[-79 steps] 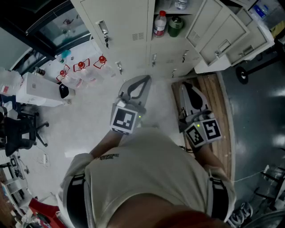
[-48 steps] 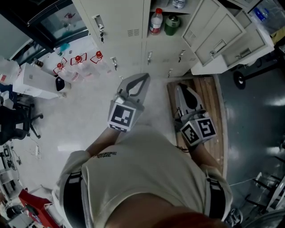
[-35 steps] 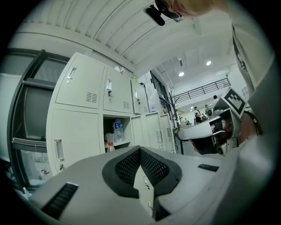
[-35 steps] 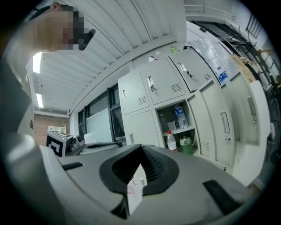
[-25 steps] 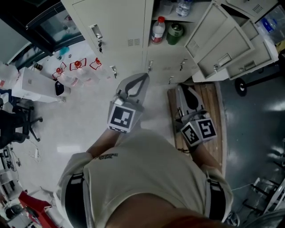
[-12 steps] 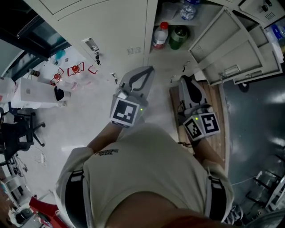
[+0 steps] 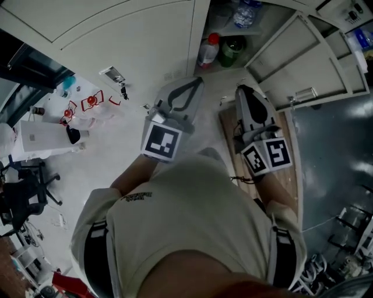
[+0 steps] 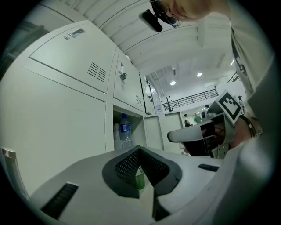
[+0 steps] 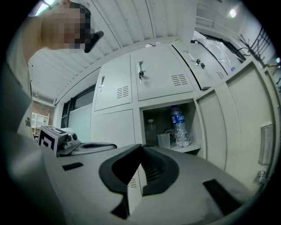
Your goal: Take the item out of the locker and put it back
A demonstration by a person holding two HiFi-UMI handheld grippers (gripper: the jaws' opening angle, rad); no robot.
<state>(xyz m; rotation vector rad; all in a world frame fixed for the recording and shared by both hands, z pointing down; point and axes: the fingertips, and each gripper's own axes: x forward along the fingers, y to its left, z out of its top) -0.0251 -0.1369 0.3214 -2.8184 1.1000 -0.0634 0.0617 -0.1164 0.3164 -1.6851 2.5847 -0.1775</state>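
The locker's open compartments [image 7: 224,35] hold a white bottle with a red cap [image 7: 208,49] and a green can [image 7: 231,51]; a clear water bottle [image 7: 243,14] stands on the shelf above. My left gripper [image 7: 197,81] is shut and empty, just short of the locker front. My right gripper [image 7: 243,89] is also shut and empty, level with it below the open compartment. The left gripper view has the water bottle [image 8: 125,132] ahead of the left gripper [image 8: 140,149]. Beyond the right gripper [image 9: 141,147], the right gripper view shows the water bottle [image 9: 178,125] and a clear cup [image 9: 163,140].
Two locker doors [image 7: 291,52] stand swung open to the right of the compartments. A wooden board [image 7: 289,154] lies on the floor under my right arm. A white box [image 7: 41,137] and an office chair [image 7: 23,195] are at the left. Keys hang in a closed door's lock [image 7: 119,87].
Both grippers have moved closer to the locker, side by side. The locker front now fills more of the head view. Both stay shut and empty.
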